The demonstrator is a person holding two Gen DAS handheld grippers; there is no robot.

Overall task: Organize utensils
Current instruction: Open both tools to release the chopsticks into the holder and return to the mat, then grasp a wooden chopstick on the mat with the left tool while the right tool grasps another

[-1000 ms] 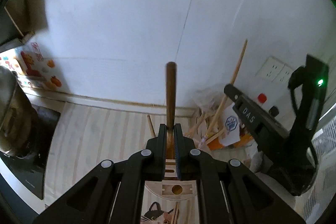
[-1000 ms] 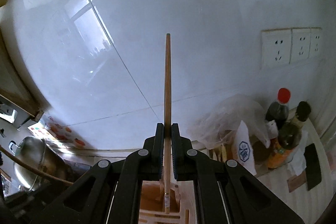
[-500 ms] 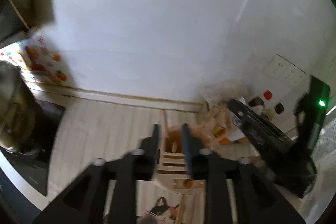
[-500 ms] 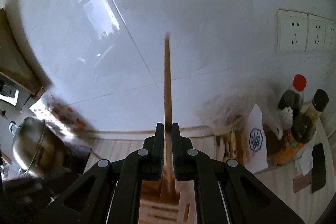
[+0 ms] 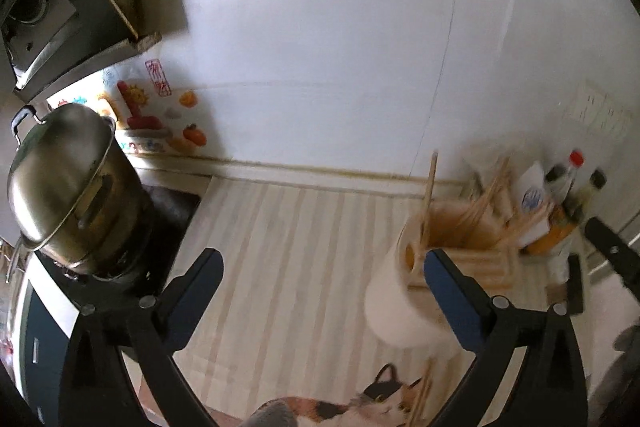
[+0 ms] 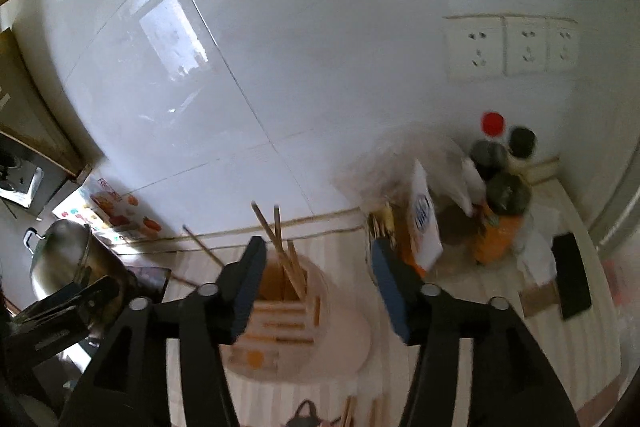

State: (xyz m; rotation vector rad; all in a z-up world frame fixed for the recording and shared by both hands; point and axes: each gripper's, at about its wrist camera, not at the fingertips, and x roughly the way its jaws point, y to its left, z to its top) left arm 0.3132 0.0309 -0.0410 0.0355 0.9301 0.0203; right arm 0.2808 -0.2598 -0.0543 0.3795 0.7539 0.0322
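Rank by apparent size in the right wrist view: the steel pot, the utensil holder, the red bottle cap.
1. utensil holder, though it is nearest the camera, so this is unsure
2. steel pot, partly hidden
3. red bottle cap

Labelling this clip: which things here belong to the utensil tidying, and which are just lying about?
Job: utensil holder, chopsticks standing in it, left gripper, right gripper.
Lying about: steel pot, sauce bottles, wall sockets.

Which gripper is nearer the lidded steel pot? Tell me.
Left. The left gripper sits just right of the lidded steel pot; the right gripper is farther right, by the wooden utensil holder.
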